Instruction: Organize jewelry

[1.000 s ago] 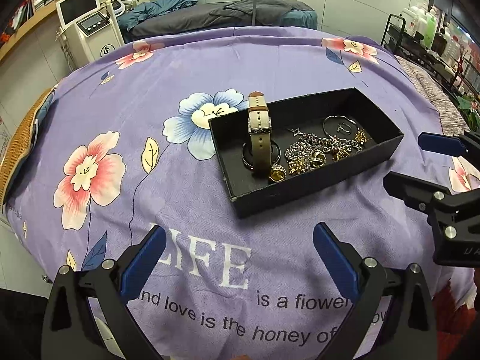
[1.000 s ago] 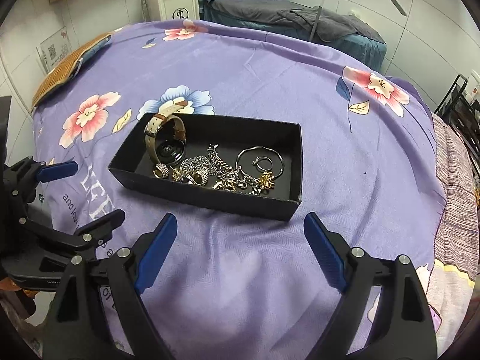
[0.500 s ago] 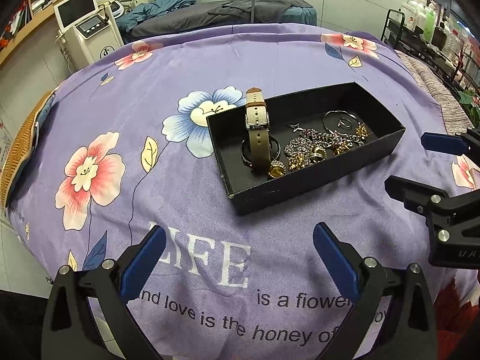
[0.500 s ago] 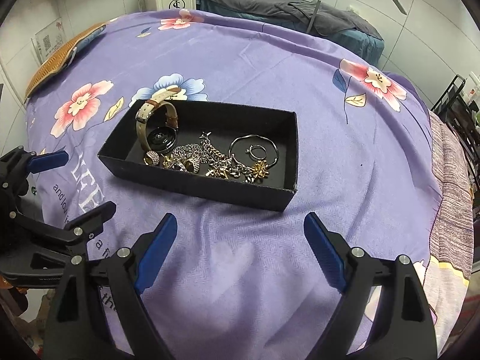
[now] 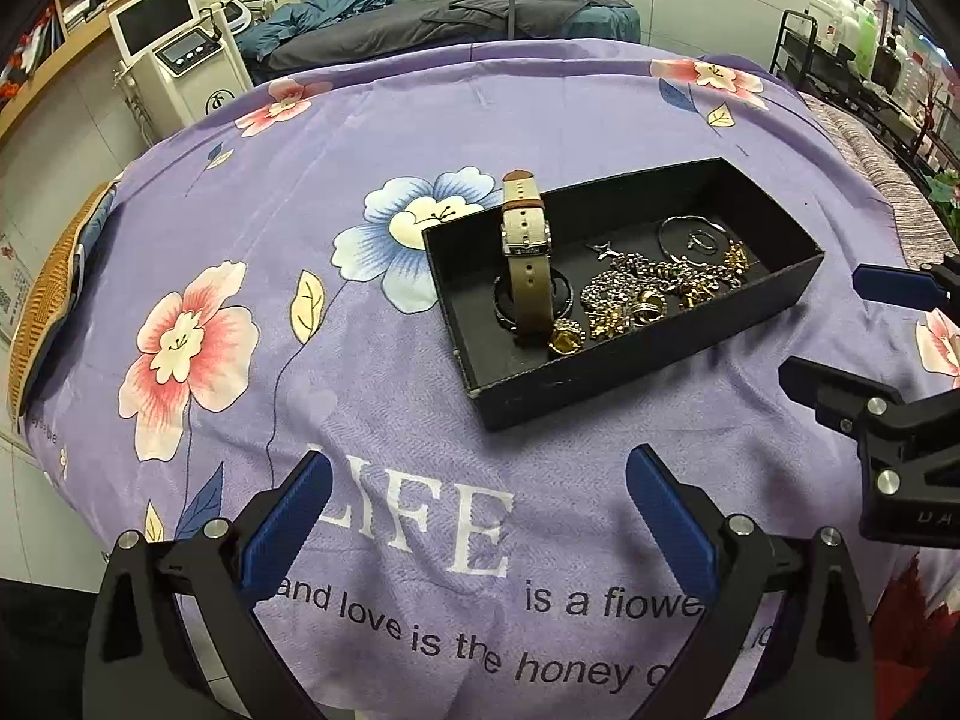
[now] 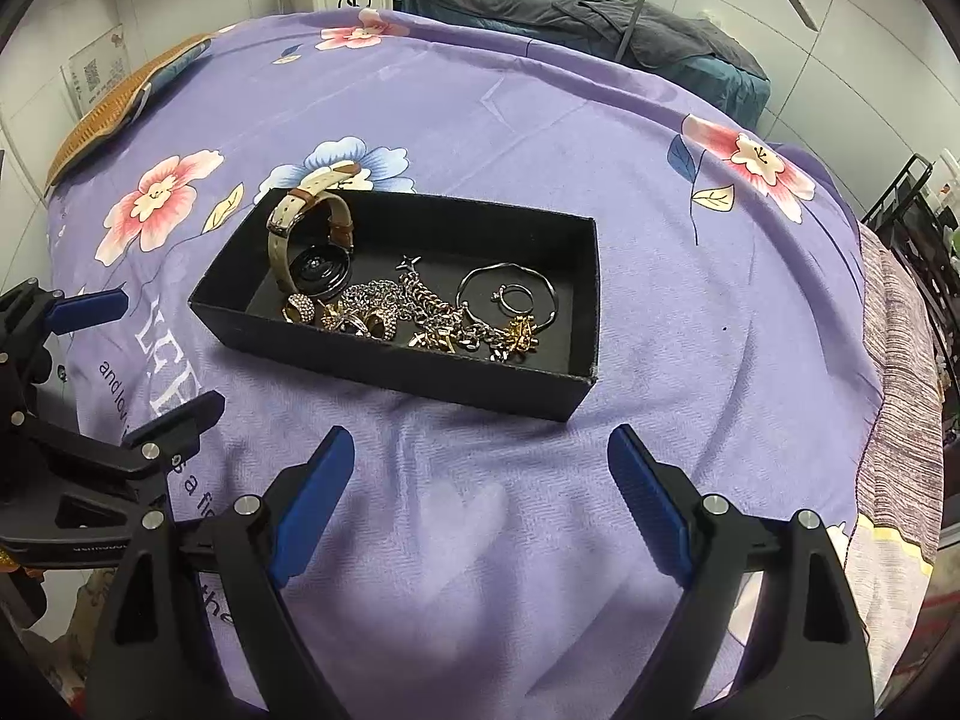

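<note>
Left wrist view
Left gripper [image 5: 477, 480]: black frame with blue pads, fingers spread wide, nothing between them, hovering over the purple flowered bedspread [image 5: 360, 396] near its white lettering.
Right gripper [image 5: 840, 330]: seen at the right edge, also spread, empty.
Shallow black cardboard tray [image 5: 600, 372]: lies on the bedspread ahead of the left gripper, apart from both grippers.
Beige-strapped wristwatch [image 5: 528, 258]: stands on its side at the tray's left end, strap looped upward.
Round gold ring [image 5: 566, 336]: just beside the watch, on the tray floor.
Tangle of gold and silver chains [image 5: 654, 294]: middle of the tray.
Thin silver bangle [image 5: 690, 237]: toward the tray's far right part.

Right wrist view
Right gripper [image 6: 480, 480]: blue pads wide apart, holding nothing, above bare bedspread [image 6: 660, 240].
Left gripper [image 6: 138, 354]: at the left edge, spread, empty.
Tray [image 6: 420, 369]: ahead, untouched.
Wristwatch [image 6: 306, 240]: left end, dial facing the tray's middle.
Chains [image 6: 420, 312]: heaped in the centre.
Bangle [image 6: 510, 294]: right of the chains, a small hoop lying inside it.
</note>
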`<state>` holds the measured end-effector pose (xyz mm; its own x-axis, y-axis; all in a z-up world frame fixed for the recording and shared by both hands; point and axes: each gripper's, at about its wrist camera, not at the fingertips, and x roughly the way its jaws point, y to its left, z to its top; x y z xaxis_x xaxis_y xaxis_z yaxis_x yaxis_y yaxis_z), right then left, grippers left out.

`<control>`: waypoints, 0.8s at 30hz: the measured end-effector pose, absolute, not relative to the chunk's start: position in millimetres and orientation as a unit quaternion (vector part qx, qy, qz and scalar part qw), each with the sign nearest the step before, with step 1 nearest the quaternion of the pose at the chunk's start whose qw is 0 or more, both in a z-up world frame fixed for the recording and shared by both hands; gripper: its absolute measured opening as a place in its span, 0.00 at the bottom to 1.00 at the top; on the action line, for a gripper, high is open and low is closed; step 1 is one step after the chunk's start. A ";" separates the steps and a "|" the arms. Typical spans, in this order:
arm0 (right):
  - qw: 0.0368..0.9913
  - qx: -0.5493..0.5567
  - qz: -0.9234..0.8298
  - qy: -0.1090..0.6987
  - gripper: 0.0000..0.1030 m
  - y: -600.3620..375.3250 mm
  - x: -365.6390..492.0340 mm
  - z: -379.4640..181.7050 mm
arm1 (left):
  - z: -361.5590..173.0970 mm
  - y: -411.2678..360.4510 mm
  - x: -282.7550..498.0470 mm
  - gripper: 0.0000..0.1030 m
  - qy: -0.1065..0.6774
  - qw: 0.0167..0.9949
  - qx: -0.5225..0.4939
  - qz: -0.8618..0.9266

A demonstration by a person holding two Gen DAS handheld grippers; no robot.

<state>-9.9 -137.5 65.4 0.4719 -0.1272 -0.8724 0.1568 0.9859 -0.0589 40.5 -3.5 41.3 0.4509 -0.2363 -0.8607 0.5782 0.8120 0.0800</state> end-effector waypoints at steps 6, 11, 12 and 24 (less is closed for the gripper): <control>0.857 0.014 -0.084 0.508 0.83 -138.3 -9.0 64.8 | 41.2 -5.8 40.2 0.94 0.463 0.831 0.186 -0.246; 0.857 0.014 -0.085 0.508 0.83 -137.9 -9.2 64.6 | 40.4 -7.5 42.1 0.94 0.467 0.828 0.184 -0.249; 0.857 0.014 -0.085 0.508 0.83 -137.9 -9.2 64.6 | 40.3 -7.7 42.1 0.94 0.467 0.828 0.183 -0.249; 0.858 0.013 -0.087 0.506 0.83 -138.8 -10.0 64.4 | 39.1 -7.7 42.8 0.94 0.467 0.830 0.179 -0.246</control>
<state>-10.0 -138.8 64.4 0.4719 -0.1366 -0.8710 0.1620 0.9845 -0.0667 42.8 -7.7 39.1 0.4422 -0.2421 -0.8637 0.5760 0.8148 0.0665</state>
